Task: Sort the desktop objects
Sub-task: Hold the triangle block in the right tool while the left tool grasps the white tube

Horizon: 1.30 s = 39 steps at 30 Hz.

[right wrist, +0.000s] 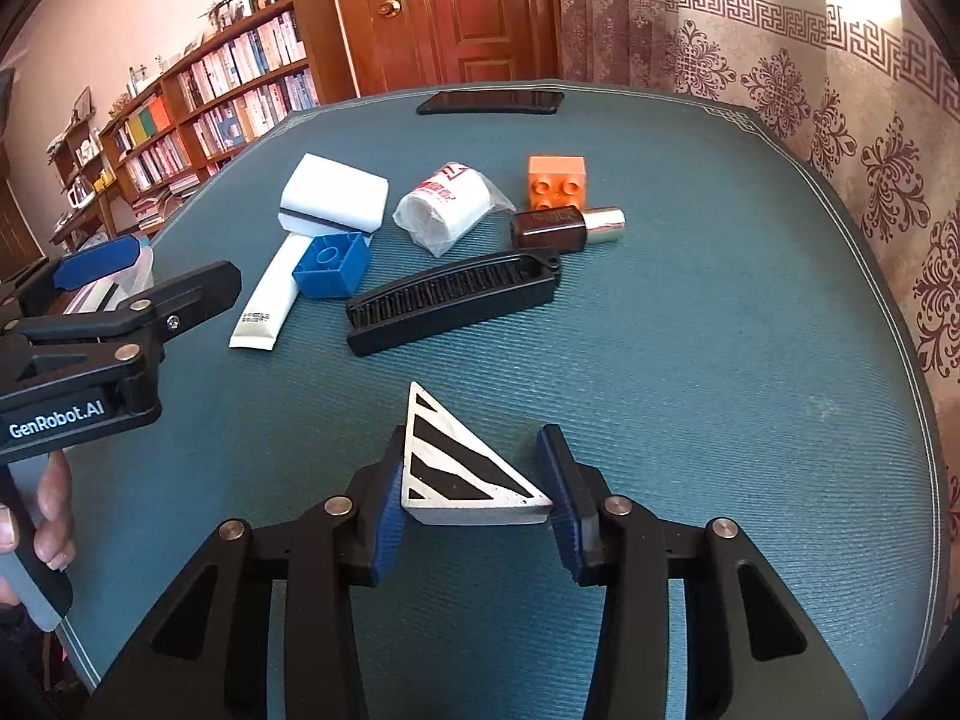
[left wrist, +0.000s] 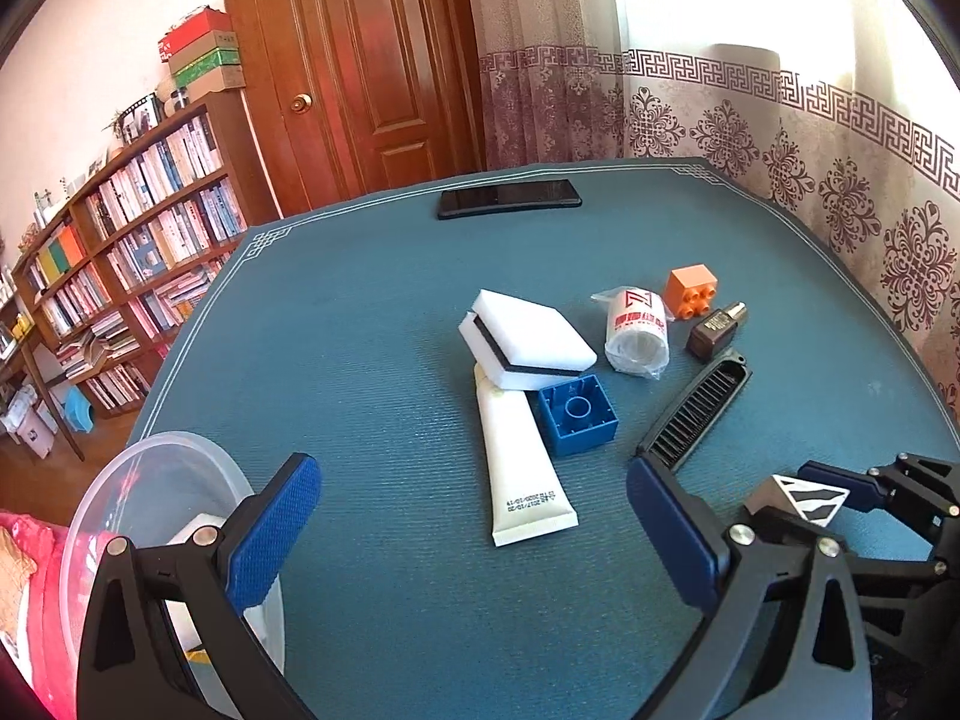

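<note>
Your right gripper (right wrist: 477,492) pinches the striped triangular block (right wrist: 462,468) between its pads, apparently just above the mat. Your left gripper (left wrist: 474,516) is spread wide and empty, the clear bowl (left wrist: 120,480) just outside its left finger. Carry the block level toward that bowl.

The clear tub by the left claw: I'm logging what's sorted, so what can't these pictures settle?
- Clear tub, left wrist view: contents hidden behind the left claw; only something white shows.
- Right wrist view: the tub is nearly all behind that claw.
- White tube: cap end lies under the sponge.
</note>
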Each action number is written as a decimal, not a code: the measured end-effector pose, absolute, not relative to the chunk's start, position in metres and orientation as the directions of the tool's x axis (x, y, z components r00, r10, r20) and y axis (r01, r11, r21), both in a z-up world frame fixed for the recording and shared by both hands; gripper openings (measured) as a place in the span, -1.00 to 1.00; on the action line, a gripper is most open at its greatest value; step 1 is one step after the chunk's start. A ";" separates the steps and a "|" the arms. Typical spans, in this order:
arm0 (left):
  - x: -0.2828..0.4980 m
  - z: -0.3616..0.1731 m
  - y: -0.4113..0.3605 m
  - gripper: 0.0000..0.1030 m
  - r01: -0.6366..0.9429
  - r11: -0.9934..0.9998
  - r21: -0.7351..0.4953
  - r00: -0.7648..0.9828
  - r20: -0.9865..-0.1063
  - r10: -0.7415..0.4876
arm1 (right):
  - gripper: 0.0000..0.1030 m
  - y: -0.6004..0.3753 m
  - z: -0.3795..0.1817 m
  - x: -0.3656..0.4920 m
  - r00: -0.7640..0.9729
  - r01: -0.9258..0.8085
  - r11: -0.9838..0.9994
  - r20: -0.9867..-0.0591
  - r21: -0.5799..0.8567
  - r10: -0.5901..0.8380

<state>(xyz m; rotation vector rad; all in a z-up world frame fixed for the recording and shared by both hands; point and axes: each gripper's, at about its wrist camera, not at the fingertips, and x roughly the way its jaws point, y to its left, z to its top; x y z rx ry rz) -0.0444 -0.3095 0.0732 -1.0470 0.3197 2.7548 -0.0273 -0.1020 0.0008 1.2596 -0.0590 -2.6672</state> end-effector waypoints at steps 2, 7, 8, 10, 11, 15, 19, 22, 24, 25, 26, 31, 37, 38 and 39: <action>-0.048 0.068 -0.306 0.99 -0.241 -0.961 0.135 -0.723 -0.685 0.086 | -0.14 -0.096 0.001 -0.025 -0.623 0.144 -0.983 -0.761 0.115 -0.181; -0.050 0.060 -0.297 0.99 -0.259 -0.955 0.145 -0.711 -0.698 0.087 | -0.14 -0.086 0.001 -0.022 -0.627 0.130 -0.984 -0.758 0.124 -0.179; -0.051 0.058 -0.296 0.99 -0.262 -0.954 0.148 -0.710 -0.699 0.086 | -0.14 -0.086 0.001 -0.022 -0.627 0.131 -0.983 -0.758 0.126 -0.181; -0.055 0.055 -0.294 0.99 -0.265 -0.953 0.145 -0.704 -0.705 0.088 | -0.14 -0.086 0.000 -0.021 -0.628 0.131 -0.984 -0.757 0.123 -0.178; -0.059 0.053 -0.294 0.99 -0.267 -0.955 0.132 -0.693 -0.715 0.095 | -0.14 -0.086 0.000 -0.021 -0.629 0.131 -0.984 -0.757 0.121 -0.177; -0.075 0.042 -0.302 0.99 -0.239 -0.970 0.048 -0.641 -0.758 0.120 | -0.14 -0.086 0.000 -0.021 -0.628 0.131 -0.983 -0.757 0.126 -0.181; -0.084 0.037 -0.310 0.99 -0.195 -0.980 0.023 -0.630 -0.769 0.107 | -0.14 -0.085 0.000 -0.021 -0.628 0.131 -0.983 -0.757 0.126 -0.180; -0.089 0.033 -0.314 0.99 -0.164 -0.986 0.035 -0.631 -0.772 0.078 | -0.14 -0.085 0.000 -0.021 -0.628 0.131 -0.983 -0.757 0.126 -0.180; -0.094 0.029 -0.317 0.99 -0.145 -0.989 0.039 -0.630 -0.774 0.062 | -0.13 -0.085 0.000 -0.021 -0.628 0.131 -0.983 -0.757 0.126 -0.181; -0.096 0.027 -0.318 0.99 -0.138 -0.990 0.039 -0.628 -0.776 0.057 | -0.13 -0.085 0.000 -0.021 -0.628 0.131 -0.983 -0.756 0.127 -0.181; -0.099 0.026 -0.319 0.99 -0.131 -0.991 0.039 -0.628 -0.777 0.052 | -0.13 -0.085 0.000 -0.022 -0.629 0.131 -0.983 -0.756 0.128 -0.182; -0.111 0.027 -0.317 0.99 -0.127 -0.991 0.038 -0.633 -0.772 0.051 | -0.13 -0.084 -0.001 -0.022 -0.629 0.130 -0.983 -0.756 0.130 -0.183; -0.117 0.028 -0.311 0.66 -0.147 -0.989 0.024 -0.641 -0.764 0.077 | -0.13 -0.085 -0.001 -0.022 -0.629 0.129 -0.983 -0.756 0.131 -0.183; -0.118 0.029 -0.310 0.52 -0.155 -0.988 0.021 -0.644 -0.761 0.085 | -0.13 -0.084 -0.001 -0.022 -0.629 0.129 -0.983 -0.756 0.130 -0.183; -0.117 0.030 -0.308 0.45 -0.163 -0.986 0.020 -0.645 -0.758 0.092 | -0.13 -0.084 -0.001 -0.021 -0.629 0.129 -0.983 -0.756 0.130 -0.182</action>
